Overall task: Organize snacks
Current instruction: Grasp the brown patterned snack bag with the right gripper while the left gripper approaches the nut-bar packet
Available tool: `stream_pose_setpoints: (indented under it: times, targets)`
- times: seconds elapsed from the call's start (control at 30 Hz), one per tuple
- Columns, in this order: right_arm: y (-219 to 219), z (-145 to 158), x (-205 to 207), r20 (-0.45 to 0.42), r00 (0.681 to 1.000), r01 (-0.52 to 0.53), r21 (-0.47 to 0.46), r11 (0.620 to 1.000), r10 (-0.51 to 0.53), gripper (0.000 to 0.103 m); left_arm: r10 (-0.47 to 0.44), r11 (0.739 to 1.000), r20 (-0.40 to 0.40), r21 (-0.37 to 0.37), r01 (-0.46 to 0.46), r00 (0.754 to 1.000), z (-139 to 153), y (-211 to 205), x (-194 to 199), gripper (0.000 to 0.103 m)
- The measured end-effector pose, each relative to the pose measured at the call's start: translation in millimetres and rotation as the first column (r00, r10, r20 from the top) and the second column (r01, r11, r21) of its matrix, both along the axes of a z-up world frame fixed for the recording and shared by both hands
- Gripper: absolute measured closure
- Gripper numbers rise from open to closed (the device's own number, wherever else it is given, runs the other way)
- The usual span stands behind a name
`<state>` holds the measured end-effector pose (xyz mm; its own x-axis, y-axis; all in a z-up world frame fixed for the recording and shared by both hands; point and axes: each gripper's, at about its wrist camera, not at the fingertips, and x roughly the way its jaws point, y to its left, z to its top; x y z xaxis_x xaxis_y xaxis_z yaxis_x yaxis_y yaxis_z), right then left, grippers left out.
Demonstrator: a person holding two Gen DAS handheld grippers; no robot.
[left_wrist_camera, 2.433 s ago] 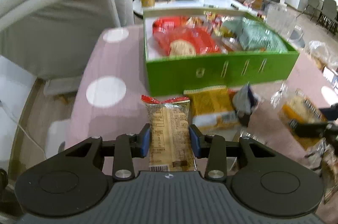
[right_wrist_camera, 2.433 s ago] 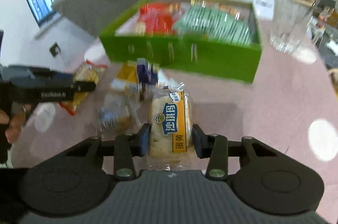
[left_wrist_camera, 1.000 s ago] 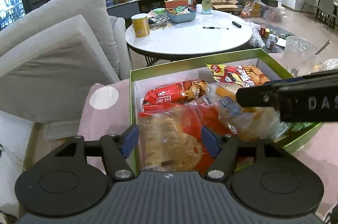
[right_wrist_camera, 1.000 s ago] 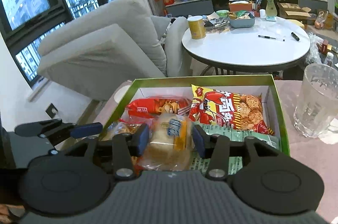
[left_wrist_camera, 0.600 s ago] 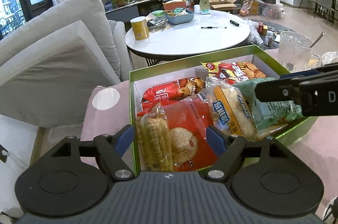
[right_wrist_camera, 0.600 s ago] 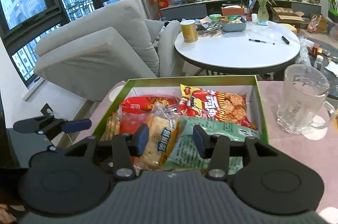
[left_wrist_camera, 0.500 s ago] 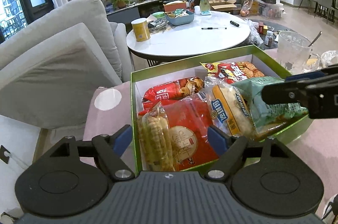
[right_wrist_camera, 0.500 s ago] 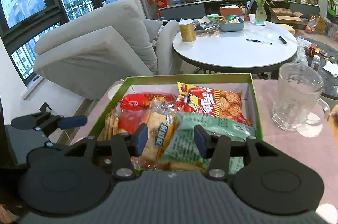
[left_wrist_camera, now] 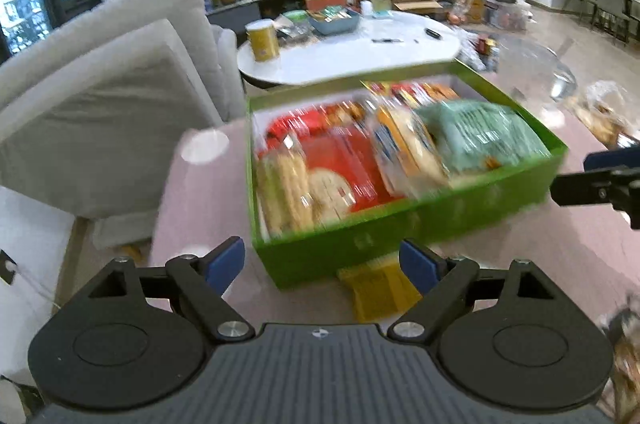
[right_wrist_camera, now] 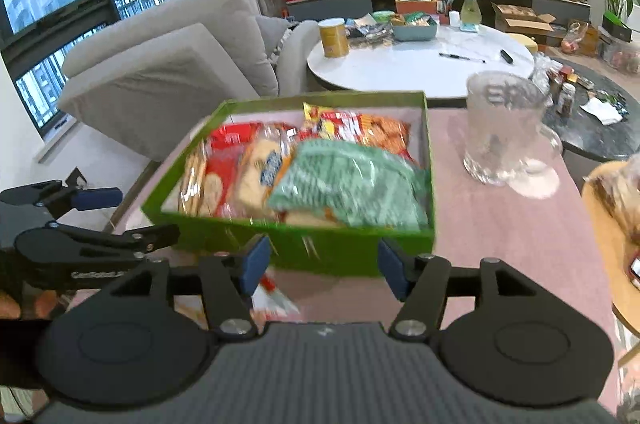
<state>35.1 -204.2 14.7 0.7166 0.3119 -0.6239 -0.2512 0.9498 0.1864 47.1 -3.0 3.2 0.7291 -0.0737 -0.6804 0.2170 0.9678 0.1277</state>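
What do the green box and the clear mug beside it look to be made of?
Green box: likely matte paperboard, with thin straight walls, a white inside and no gloss. Clear mug: see-through with a handle and a textured wall; probably glass, though clear plastic can't be ruled out.

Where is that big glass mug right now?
In the right wrist view the glass mug stands upright on the pink table, to the right of the green snack box and in front of the round white table.

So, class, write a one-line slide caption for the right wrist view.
Open right hand-held gripper in front of a green box packed with snack packets, a glass mug beside it on the pink table.
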Motion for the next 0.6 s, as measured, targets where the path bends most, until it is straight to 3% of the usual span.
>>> stream_pose_setpoints:
  times: [0.2,0.37,0.6]
  targets:
    - [-8.6,-14.6,-28.0,-0.032,0.999,-0.022,-0.045,0.999,0.020,0.018,-0.081,0.996,-0.073,-0.032,0.079,0.994,-17.5,-10.5,-34.6,0.017]
    - [-12.8,-30.6,-53.8,-0.087,0.995,-0.045,-0.088,0.995,0.037,0.014,-0.132,0.991,-0.132,0.004,0.134,0.982,-39.8,-27.5,-46.1,0.017]
    - [-15.1,-48.4,-83.5,-0.156,0.988,-0.034,-0.130,0.991,0.014,0.008,-0.143,0.989,-0.141,0.026,0.148,0.980,-51.3,-36.7,-48.7,0.017]
